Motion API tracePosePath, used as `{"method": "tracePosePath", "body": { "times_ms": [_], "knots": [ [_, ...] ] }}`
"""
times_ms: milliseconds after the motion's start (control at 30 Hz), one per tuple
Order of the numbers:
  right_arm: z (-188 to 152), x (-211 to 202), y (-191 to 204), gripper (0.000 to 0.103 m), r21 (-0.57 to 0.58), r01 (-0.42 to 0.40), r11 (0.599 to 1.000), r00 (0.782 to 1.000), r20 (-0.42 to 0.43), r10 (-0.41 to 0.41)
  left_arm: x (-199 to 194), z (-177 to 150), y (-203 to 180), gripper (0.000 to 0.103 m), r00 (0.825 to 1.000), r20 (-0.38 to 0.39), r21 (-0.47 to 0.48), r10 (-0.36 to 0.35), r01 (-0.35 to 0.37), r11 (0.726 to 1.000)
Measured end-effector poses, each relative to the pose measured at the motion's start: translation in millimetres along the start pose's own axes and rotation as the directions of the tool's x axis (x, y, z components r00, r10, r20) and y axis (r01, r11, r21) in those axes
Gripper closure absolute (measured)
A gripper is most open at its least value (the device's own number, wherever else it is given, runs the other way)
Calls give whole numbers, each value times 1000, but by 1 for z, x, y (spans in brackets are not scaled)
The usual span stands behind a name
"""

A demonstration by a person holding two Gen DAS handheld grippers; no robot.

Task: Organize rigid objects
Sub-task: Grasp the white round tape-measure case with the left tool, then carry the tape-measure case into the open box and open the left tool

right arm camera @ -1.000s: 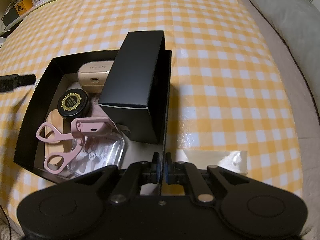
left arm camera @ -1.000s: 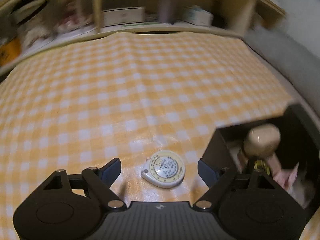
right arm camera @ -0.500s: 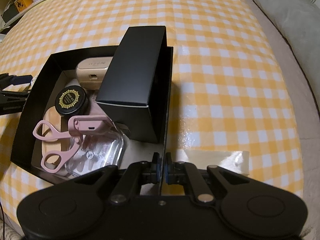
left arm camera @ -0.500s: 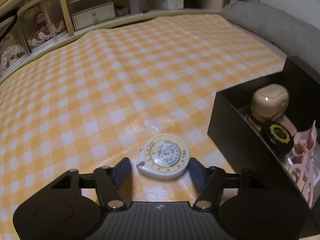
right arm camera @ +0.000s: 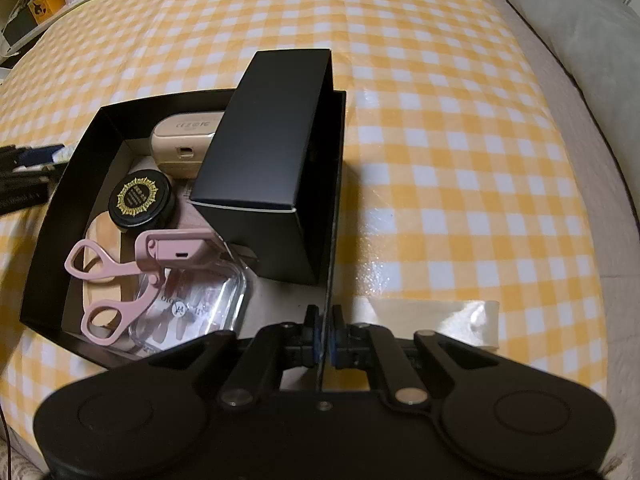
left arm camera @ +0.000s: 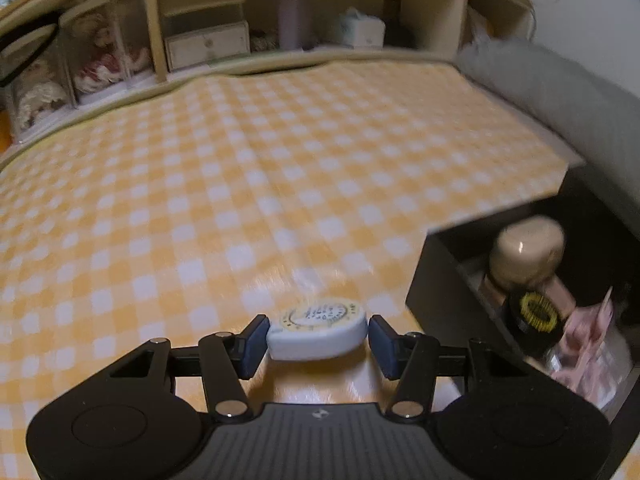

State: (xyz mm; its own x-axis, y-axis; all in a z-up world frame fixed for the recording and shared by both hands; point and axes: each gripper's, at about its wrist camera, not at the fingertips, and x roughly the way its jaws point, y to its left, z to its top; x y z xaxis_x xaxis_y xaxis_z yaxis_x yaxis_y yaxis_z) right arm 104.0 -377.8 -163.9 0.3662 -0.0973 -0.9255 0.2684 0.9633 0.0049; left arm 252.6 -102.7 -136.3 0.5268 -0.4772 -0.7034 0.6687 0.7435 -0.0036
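Left gripper jaws closing w/ the white tape measure between them, just left of the black box. Right gripper jaws clenched on the box's right wall.

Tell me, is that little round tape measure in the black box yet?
Not yet. The tape measure is outside the box, between the left gripper's closing jaws, above the checked cloth.
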Motion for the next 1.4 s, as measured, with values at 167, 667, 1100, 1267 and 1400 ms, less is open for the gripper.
{"method": "tracePosePath", "body": {
  "times_ms": [167,667,1100,1267,1400],
  "knots": [
    [-1,-1,0,98,-1,1,1000,1000,0,-1,-9,8,0,48,1000,-1,-37,-10,10,999],
    [0,-2,0,98,1,1,1000,1000,8,-1,5,-18,-13,45,987,-154,81,-46,59,995],
    [-2,-2,2,98,-1,5,1000,1000,5,-5,-5,-1,-8,47,998,-55,44,16,-14,999],
    [-1,-2,1,98,-2,4,1000,1000,5,-4,-30,25,-10,47,1000,22,-85,-22,24,996],
    [-1,-2,0,98,-3,6,1000,1000,4,-6,-41,38,-32,47,996,27,-114,-81,83,990]
  ]
}}
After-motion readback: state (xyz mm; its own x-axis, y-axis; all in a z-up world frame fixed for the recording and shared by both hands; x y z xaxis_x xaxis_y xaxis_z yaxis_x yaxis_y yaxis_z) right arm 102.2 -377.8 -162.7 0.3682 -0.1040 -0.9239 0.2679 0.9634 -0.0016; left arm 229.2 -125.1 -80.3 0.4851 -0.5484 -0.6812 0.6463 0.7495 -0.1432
